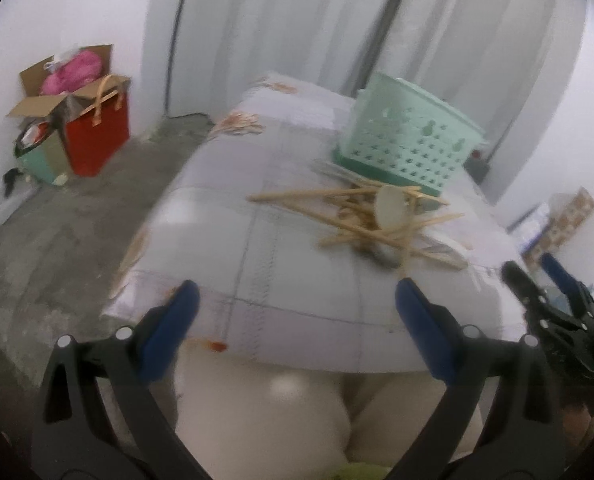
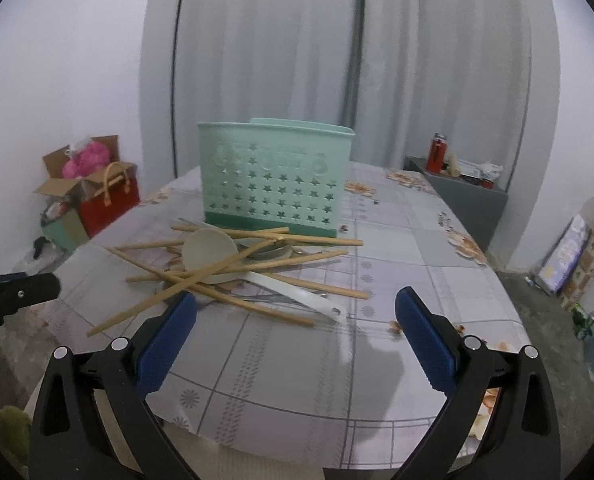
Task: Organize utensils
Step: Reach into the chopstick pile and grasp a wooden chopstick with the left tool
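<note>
the right gripper (image 2: 296, 330), spread and empty, is nearer; the chopstick pile (image 2: 233, 268) lies at 11 o'clock, sticks mostly crosswise. the left gripper (image 1: 297, 320) is spread too.

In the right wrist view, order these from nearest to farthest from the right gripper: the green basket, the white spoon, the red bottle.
From the right gripper:
1. White spoon, just ahead, in the chopstick pile.
2. Green basket, behind the pile, centre.
3. Red bottle, far right, off the table.
</note>
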`<state>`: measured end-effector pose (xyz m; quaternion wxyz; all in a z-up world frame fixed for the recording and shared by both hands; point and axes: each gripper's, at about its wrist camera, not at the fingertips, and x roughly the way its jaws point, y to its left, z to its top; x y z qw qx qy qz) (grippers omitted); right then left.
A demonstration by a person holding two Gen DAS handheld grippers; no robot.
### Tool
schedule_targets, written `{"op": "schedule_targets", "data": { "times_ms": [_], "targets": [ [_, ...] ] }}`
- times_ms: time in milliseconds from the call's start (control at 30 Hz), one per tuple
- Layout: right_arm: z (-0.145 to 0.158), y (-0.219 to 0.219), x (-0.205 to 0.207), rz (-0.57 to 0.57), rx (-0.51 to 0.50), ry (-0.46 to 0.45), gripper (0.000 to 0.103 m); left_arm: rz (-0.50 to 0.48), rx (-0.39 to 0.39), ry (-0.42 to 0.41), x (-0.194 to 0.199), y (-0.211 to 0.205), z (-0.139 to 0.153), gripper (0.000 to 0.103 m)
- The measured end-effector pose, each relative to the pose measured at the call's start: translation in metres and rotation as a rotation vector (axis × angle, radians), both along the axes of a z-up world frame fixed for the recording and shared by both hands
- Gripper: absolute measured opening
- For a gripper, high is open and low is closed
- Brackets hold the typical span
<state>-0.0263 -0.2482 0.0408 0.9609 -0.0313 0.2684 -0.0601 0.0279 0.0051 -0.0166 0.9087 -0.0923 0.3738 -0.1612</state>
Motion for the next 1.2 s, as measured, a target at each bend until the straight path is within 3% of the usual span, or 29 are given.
{"op": "schedule_targets", "data": {
  "times_ms": [200,267,333,600,700,833,1033,1200],
  "targets": [
    [-0.007,-0.007,0.003,0.073,0.076,0.012,0.097,-0.122,-0.004,-0.047,-0.003,-0.021,0.008,0.094],
    [-0.008,-0.011,0.004,0.083,0.093,0.009,0.097,-0.156,0.018,-0.051,-0.005,-0.031,0.007,0.09],
    [-0.008,-0.017,0.005,0.09,0.123,0.008,0.097,-0.2,0.073,-0.04,-0.009,-0.044,0.004,0.075],
    [-0.014,-0.036,0.007,0.103,0.236,0.043,0.089,-0.268,0.203,0.0,-0.014,-0.07,-0.011,0.052],
    [-0.014,-0.038,0.007,0.106,0.265,0.051,0.088,-0.282,0.275,0.003,-0.008,-0.079,-0.019,0.037],
    [-0.01,-0.039,0.004,0.102,0.275,0.052,0.088,-0.291,0.367,0.012,-0.001,-0.089,-0.032,0.003],
    [-0.004,-0.034,0.002,0.102,0.262,0.054,0.088,-0.3,0.254,-0.014,-0.006,-0.072,-0.015,0.003],
    [-0.004,-0.024,0.005,0.121,0.267,0.072,0.088,-0.288,0.062,0.042,0.004,-0.04,-0.01,0.003]
  ]
}}
